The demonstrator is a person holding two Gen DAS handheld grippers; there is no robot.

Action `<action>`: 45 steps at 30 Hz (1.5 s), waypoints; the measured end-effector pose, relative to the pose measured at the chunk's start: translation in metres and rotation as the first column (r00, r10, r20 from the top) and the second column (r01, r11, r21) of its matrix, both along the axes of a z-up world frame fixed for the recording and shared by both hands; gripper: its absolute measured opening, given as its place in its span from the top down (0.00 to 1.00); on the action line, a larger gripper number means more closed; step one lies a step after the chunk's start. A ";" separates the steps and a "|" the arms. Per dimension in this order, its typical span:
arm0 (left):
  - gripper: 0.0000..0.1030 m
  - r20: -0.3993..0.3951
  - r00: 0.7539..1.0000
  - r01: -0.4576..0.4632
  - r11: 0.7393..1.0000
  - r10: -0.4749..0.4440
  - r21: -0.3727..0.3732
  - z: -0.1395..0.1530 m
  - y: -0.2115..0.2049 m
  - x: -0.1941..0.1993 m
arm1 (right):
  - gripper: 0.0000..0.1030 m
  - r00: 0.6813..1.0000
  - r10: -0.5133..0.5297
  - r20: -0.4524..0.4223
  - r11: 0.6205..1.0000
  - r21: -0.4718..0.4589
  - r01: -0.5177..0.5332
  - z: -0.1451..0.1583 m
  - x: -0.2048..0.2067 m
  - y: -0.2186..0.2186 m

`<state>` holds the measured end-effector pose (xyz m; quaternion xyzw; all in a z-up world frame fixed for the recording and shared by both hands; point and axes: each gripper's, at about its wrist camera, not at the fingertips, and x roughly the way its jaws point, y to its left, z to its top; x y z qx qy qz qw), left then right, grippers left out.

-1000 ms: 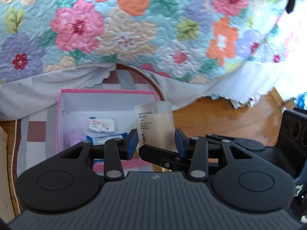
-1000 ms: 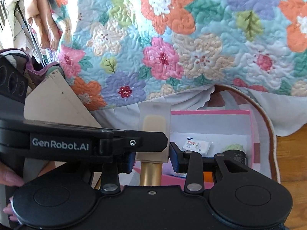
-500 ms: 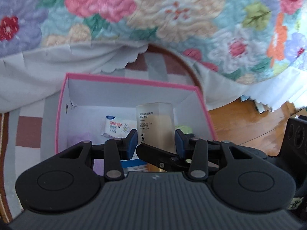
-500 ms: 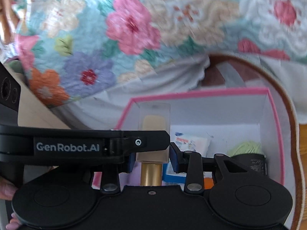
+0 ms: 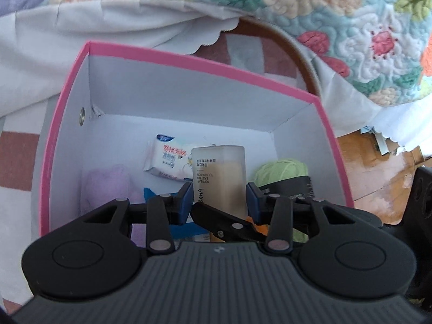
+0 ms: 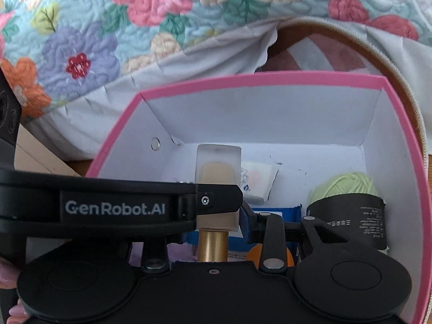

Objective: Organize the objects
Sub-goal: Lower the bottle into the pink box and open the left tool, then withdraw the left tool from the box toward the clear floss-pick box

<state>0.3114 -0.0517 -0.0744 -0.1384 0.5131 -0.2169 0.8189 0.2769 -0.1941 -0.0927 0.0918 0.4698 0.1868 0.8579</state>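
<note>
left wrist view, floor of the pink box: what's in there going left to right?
Purple soft item → white tissue pack → foundation bottle, held between both grippers → green yarn ball.

Pink-rimmed white box point(image 5: 205, 62), floral quilt point(image 5: 337, 27)

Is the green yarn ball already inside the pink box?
Yes, the green yarn ball lies on the floor of the pink box, at its right side.

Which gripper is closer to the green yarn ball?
Right, narrowly. Both grippers are shut on the foundation bottle left of the yarn; the right gripper reaches in from the yarn's side, the left gripper from the far side.
</note>
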 end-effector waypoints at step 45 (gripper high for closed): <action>0.39 0.105 0.988 0.088 0.975 -0.111 0.206 0.187 0.035 -0.181 | 0.32 0.932 0.285 0.224 0.955 -0.153 -0.255 0.192 -0.196 -0.069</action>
